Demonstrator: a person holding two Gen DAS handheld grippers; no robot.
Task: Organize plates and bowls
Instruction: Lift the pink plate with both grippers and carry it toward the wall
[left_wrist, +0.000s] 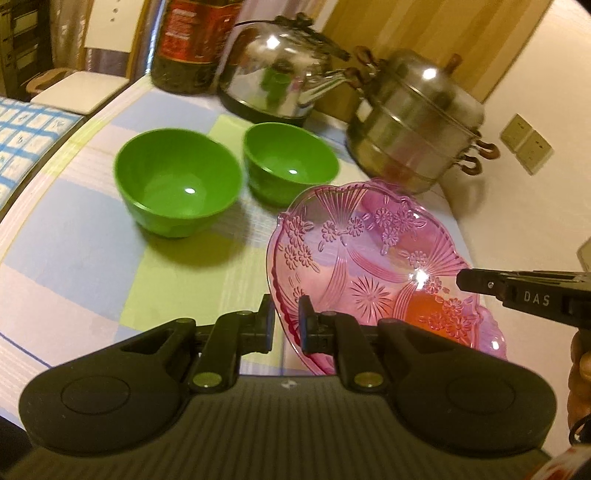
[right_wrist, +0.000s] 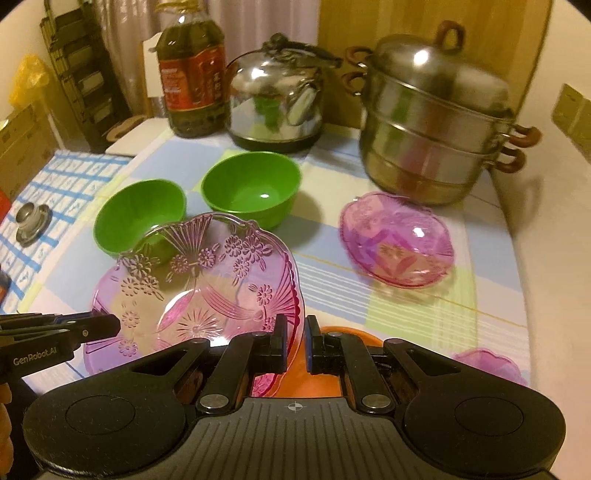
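Pink plate, clear with pressed flowers, hangs tilted between both clamps: left gripper and right gripper pinch opposite rims.

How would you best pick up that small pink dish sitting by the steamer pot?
Probably by its rim. The small pink dish lies flat and upright on the cloth, shallow with a thin flared edge, so a gripper could pinch the near rim from above and in front. The steamer crowds its far side, so approaching from there looks awkward.
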